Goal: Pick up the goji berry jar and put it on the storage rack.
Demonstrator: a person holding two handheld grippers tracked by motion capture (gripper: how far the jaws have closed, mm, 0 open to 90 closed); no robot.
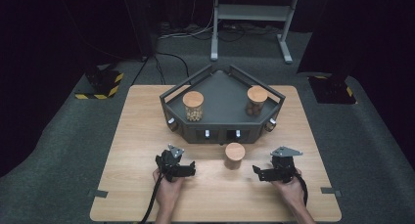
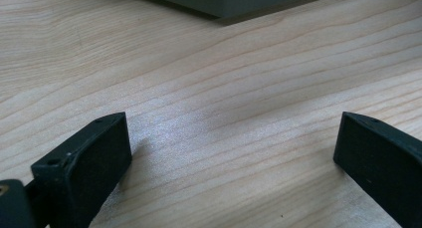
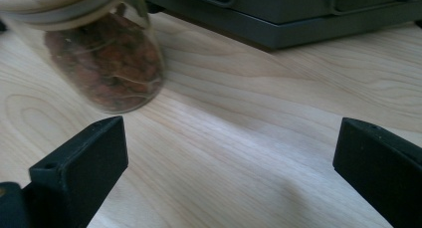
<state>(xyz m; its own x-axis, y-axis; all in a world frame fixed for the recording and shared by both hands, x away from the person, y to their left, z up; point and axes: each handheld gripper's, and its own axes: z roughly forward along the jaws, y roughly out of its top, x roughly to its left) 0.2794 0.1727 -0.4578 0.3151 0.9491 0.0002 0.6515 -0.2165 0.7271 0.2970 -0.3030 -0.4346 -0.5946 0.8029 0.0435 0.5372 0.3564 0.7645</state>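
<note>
A dark grey angular tray (image 1: 222,89) stands at the table's far middle and holds two cork-lidded glass jars: one with pale contents (image 1: 193,105) on the left, one with brown contents (image 1: 256,100) on the right. A third jar (image 1: 234,155) with reddish-brown contents stands on the table just in front of the tray; the same jar (image 3: 107,58) appears at the upper left of the right gripper view. My left gripper (image 1: 188,170) is open, low over bare wood left of that jar. My right gripper (image 1: 260,174) is open, to the jar's right, with nothing between its jaws.
The wooden table (image 1: 147,136) has bare room on both sides of the tray and along the front edge. The tray's grey front wall (image 3: 298,19) is close ahead of the right gripper. A metal stand (image 1: 249,13) is on the floor behind.
</note>
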